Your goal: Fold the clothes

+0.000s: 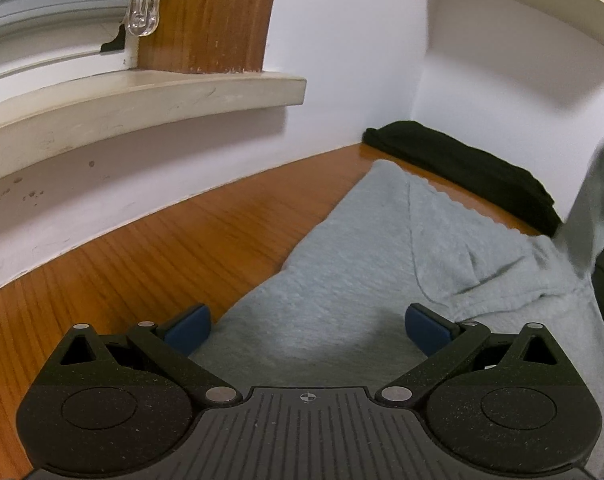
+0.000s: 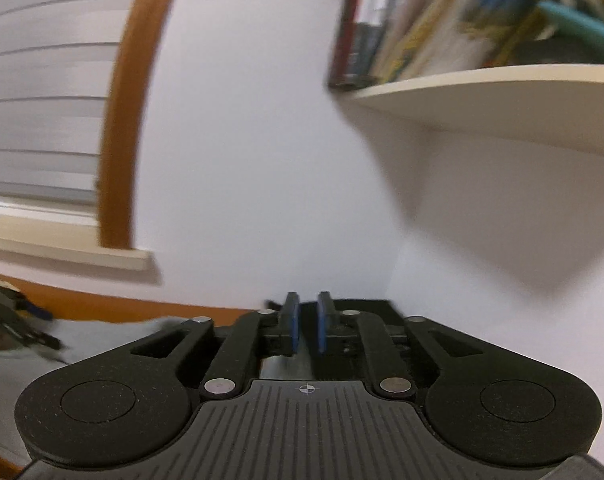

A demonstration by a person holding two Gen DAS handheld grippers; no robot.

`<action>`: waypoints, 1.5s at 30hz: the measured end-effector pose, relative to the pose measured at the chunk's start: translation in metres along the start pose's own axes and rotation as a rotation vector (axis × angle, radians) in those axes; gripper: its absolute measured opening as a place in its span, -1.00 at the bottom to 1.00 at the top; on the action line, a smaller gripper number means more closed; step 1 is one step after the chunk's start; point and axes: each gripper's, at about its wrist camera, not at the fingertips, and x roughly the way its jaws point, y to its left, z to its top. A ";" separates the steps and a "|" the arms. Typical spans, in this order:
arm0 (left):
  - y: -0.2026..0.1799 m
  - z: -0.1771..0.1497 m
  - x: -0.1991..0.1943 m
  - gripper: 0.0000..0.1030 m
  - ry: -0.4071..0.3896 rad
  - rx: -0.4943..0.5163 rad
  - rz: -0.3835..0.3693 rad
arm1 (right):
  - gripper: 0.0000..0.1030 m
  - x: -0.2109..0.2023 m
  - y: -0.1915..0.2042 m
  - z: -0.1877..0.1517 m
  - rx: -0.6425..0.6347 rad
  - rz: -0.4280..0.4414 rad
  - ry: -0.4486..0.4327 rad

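Grey garment spread unfolded on surface; black garment folded; left tongs wide open; right tongs slightly parted, apparently empty

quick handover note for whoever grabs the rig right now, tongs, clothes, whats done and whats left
Left tongs: open wide, low over the grey garment, gripping nothing.
Right tongs: raised and aimed at the wall, pads a narrow gap apart, nothing visible between them.
Grey garment lies on the wooden table, part of it lifted at the right edge of the left view. A black garment, apparently folded, sits against the wall.
Left: finish folding the grey one.
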 end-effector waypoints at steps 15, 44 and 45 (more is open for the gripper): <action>-0.003 0.001 0.002 1.00 0.014 0.009 0.003 | -0.31 0.232 0.124 -0.080 -0.049 0.315 0.356; -0.002 0.000 0.005 1.00 0.025 0.008 -0.003 | -0.76 0.174 0.095 -0.078 -0.006 0.252 0.362; -0.002 0.000 0.005 1.00 0.025 0.007 -0.003 | -0.73 0.183 0.096 -0.075 0.003 0.248 0.351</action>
